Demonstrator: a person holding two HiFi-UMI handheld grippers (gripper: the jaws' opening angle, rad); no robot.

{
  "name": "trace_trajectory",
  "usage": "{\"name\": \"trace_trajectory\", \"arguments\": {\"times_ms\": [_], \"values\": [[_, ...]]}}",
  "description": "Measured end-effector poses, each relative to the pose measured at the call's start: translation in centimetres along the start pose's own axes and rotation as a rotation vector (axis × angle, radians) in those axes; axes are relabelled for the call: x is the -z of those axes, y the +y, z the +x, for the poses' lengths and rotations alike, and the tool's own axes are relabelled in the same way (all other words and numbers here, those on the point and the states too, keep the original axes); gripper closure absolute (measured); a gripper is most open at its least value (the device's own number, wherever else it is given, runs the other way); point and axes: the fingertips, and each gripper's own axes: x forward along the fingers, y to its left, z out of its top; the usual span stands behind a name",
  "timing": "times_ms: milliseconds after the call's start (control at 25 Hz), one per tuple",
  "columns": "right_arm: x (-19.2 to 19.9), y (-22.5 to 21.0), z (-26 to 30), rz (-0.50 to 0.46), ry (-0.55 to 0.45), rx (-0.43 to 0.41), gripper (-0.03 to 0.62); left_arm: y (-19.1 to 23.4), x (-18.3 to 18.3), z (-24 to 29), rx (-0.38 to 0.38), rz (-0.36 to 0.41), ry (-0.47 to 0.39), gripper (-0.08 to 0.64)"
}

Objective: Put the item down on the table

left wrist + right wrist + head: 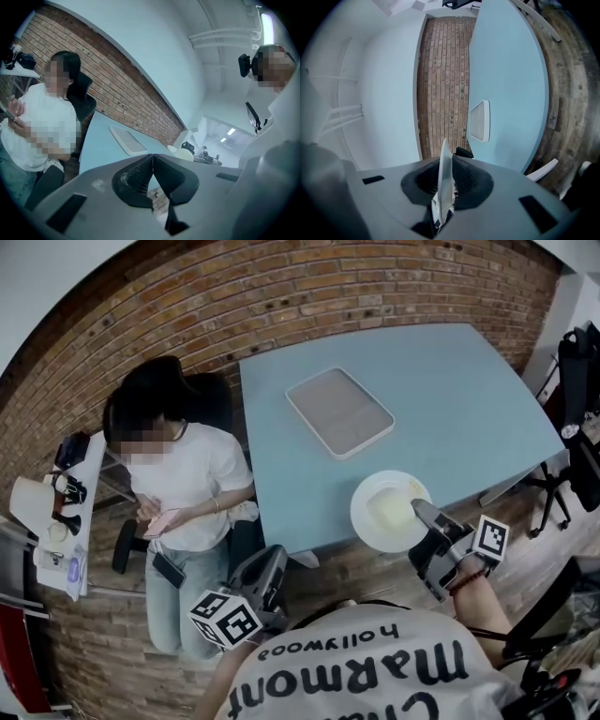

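Note:
A white round plate [386, 512] is at the near edge of the light blue table [450, 399], part of it past the edge. My right gripper [419, 510] is shut on the plate's right rim. In the right gripper view the plate [444, 171] shows edge-on, clamped between the pads. I cannot tell whether it rests on the table or hangs just above it. My left gripper [275, 559] is lower left of the plate, off the table. Its jaws [152, 160] are shut with nothing between them. From the left gripper view the plate [181, 152] shows far off.
A white rectangular tray [339, 412] lies mid-table. A seated person [183, 470] in a white shirt is at the table's left side, with a cluttered small side table [70, 521] behind. Dark chairs [577, 390] stand at the right. The floor is wood.

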Motion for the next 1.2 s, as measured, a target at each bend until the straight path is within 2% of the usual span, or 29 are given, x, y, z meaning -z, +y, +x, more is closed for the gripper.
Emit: {"name": "trace_trajectory", "arguments": {"times_ms": [200,600,760,960,1200], "values": [[-1.0,-0.7,2.5,-0.005,-0.001,0.001,0.554,1.9,-1.2,0.7,-0.014,0.006,-0.011,0.552],[-3.7,-2.2,5.5,0.013,0.035,0.046,0.554,3.7,-1.7,1.6,-0.079,-0.034,-0.048,0.552],[-5.7,-2.9,8.3,0.002,0.085,0.071,0.554,4.4,-3.1,2.0,-0.138,-0.049,-0.097,0.552],[-7.5,-4.0,12.6,-0.065,0.190,0.111,0.554,5.5,-4.2,1.8,-0.231,-0.071,-0.147,0.552],[-9.5,-6.6,16.1,-0.046,0.211,0.175,0.554,6.4,-4.8,1.7,-0.322,-0.096,-0.172,0.552]]}}
